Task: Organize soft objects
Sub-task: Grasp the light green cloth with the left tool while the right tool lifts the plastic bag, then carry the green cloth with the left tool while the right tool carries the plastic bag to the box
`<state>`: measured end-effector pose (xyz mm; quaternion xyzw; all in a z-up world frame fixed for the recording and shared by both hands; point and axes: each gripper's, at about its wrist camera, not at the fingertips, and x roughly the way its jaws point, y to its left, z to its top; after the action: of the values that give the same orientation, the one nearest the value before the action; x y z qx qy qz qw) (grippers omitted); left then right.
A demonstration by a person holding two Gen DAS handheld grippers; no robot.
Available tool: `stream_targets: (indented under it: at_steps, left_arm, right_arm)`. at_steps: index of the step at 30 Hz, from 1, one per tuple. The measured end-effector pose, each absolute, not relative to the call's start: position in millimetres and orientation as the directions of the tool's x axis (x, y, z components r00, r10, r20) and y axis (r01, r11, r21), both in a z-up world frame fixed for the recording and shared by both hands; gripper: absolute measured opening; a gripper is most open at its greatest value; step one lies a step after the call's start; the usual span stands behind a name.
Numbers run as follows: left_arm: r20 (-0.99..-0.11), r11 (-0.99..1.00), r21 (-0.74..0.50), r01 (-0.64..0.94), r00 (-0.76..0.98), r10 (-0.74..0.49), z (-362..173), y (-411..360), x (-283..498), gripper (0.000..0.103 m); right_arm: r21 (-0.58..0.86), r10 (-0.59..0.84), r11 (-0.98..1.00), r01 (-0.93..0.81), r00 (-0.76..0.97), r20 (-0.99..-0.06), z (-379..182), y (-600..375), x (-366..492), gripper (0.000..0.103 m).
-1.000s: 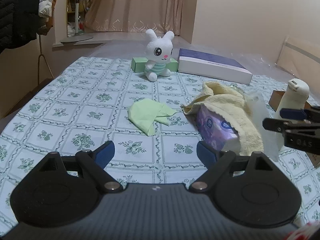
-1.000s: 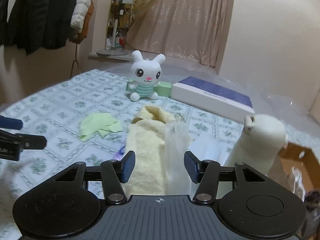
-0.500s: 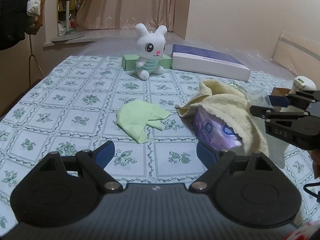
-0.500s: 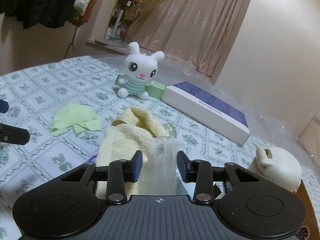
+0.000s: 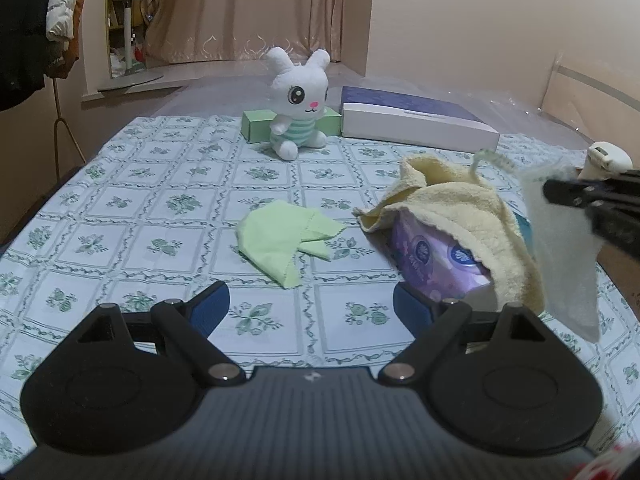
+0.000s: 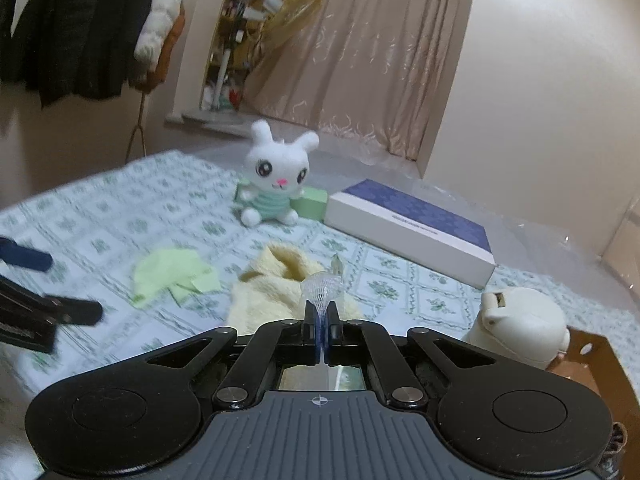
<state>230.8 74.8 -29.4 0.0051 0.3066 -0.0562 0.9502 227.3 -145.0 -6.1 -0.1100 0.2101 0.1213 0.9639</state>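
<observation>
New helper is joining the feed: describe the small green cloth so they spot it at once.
On the floral-checked tablecloth, look in front of the white plush bunny and left of the yellow towel. The green cloth lies there alone, flat and crumpled, thin and pale green, unlike the thick fluffy towel.

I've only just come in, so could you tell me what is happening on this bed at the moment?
A person is tidying soft things on the bed with a tool in each hand. The right tool has just closed on a thin translucent bag and holds it up beside the yellow towel, which drapes over a purple tissue pack. The left tool is open and empty, near the green cloth. The plush rabbit sits further back.
</observation>
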Motion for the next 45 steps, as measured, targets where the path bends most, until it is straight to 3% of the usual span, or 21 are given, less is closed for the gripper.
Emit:
stream_targets:
  at_steps: [10, 24, 31, 36, 38, 39, 45]
  left_arm:
    - [-0.58, 0.992, 0.009, 0.123, 0.809, -0.095, -27.0, 97.6, 245.0, 0.087]
    - [-0.637, 0.983, -0.047, 0.176, 0.753, -0.165, -65.5, 114.6, 340.4, 0.085]
    - [-0.649, 0.973, -0.035, 0.226, 0.735, -0.194, -86.6, 105.1, 377.8, 0.065]
    - [-0.66, 0.969, 0.019, 0.247, 0.731, -0.173, -96.6, 96.5, 388.6, 0.034]
    - [-0.661, 0.966, 0.025, 0.257, 0.729, -0.177, -96.8, 94.6, 386.7, 0.013]
    - [-0.663, 0.966, 0.026, 0.257, 0.727, -0.175, -96.7, 93.9, 384.8, 0.008]
    - [-0.682, 0.972, -0.015, 0.234, 0.708, -0.18, -88.0, 97.5, 361.0, 0.004]
  right_arm:
    - [-0.058, 0.269, 0.949, -0.311, 0.89, -0.368, 29.6, -132.9, 222.6, 0.001]
    - [0.034, 0.322, 0.94, -0.34, 0.849, -0.419, 5.6, -112.3, 292.0, 0.001]
    - [0.049, 0.323, 0.94, -0.337, 0.836, -0.444, -10.3, -111.8, 303.5, 0.001]
    - [0.055, 0.318, 0.942, -0.331, 0.83, -0.459, -18.9, -112.9, 305.8, 0.001]
    - [0.058, 0.316, 0.943, -0.327, 0.829, -0.462, -20.3, -113.3, 305.5, 0.001]
    - [0.061, 0.315, 0.944, -0.325, 0.828, -0.464, -20.6, -113.9, 304.7, 0.001]
    - [0.074, 0.317, 0.945, -0.32, 0.828, -0.463, -13.2, -116.6, 293.2, 0.001]
